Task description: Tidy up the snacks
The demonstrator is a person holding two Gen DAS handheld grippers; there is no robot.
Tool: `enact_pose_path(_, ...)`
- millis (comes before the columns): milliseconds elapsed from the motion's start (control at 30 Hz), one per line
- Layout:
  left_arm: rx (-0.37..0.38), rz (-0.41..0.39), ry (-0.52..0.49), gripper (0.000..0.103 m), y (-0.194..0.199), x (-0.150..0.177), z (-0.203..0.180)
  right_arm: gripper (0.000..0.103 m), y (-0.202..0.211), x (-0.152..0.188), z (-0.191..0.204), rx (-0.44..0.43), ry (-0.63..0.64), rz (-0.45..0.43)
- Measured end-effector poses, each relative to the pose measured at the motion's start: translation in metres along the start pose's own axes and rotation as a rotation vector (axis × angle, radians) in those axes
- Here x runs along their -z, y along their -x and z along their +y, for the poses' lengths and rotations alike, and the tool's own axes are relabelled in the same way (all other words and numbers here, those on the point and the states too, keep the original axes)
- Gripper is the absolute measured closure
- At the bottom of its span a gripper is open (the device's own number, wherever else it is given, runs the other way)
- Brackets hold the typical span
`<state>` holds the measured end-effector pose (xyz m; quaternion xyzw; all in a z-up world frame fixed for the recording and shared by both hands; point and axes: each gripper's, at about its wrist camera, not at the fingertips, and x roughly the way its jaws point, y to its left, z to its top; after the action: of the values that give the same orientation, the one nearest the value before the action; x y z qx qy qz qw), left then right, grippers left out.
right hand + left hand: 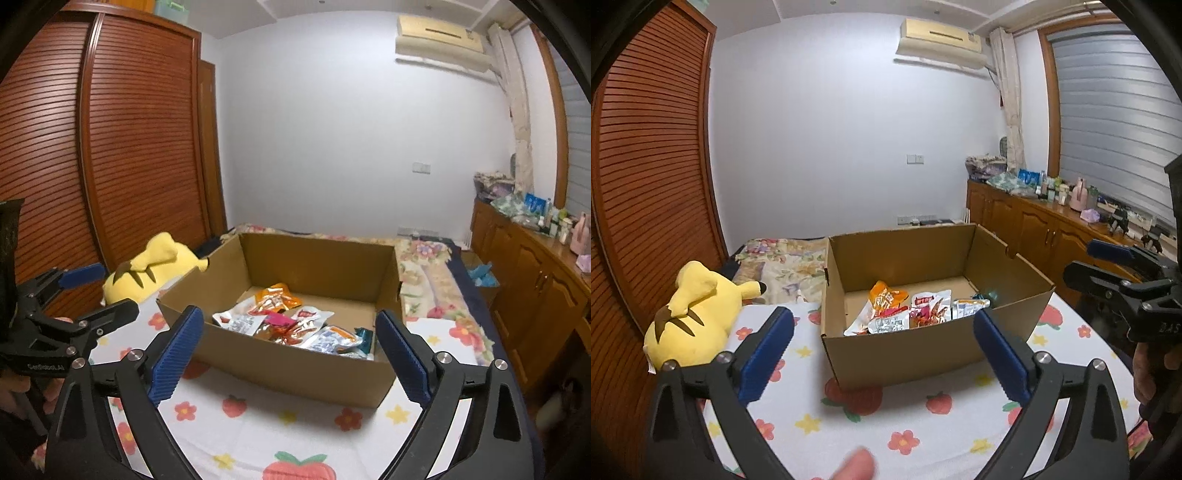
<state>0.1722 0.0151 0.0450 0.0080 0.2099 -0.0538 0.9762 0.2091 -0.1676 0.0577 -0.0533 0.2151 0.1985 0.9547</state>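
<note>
An open cardboard box (905,350) stands on a flower-print sheet (886,424). Several snack packets lie on its floor, among them an orange one (888,295), a red and white one (929,308) and a silver one (969,306). My left gripper (882,317) hangs in front of the box's near wall, open and empty. The right wrist view has the same box (295,365) with the orange packet (275,295) and a pink one (279,319). My right gripper (290,315) is open and empty before the near wall too. Each gripper shows at the edge of the other's view.
A yellow plush toy (687,317) lies left of the box, against a louvred wooden wardrobe (653,166). A wooden cabinet (1034,229) crowded with small items runs along the right. A folded flower quilt (432,280) lies beyond the box. A thumb (857,463) shows at the bottom.
</note>
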Motion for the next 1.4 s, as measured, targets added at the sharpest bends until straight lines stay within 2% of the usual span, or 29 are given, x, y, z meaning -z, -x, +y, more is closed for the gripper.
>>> enact_pose_path(67, -0.005, -0.023, 0.011, 0.003, 0.009, 0.001, 0.0, 0.0, 0.006, 0.001, 0.001, 0.012, -0.004, -0.012)
enact_pose_path(400, -0.021, -0.07, -0.003, 0.002, 0.044, 0.004, -0.009, 0.0, 0.038, 0.014, 0.006, 0.087, -0.03, -0.036)
enact_pose_path(833, -0.029, -0.054, -0.005, 0.002, 0.066, 0.026, -0.025, 0.0, 0.075, 0.039, 0.011, 0.137, -0.077, -0.05)
enact_pose_path(1100, -0.031, -0.044, -0.002, 0.002, 0.073, 0.039, -0.028, 0.0, 0.076, 0.054, 0.013, 0.144, -0.085, -0.028)
enact_pose_path(1400, -0.037, -0.029, 0.007, 0.002, 0.072, 0.047, -0.027, 0.0, 0.078, 0.056, 0.016, 0.149, -0.075, -0.027)
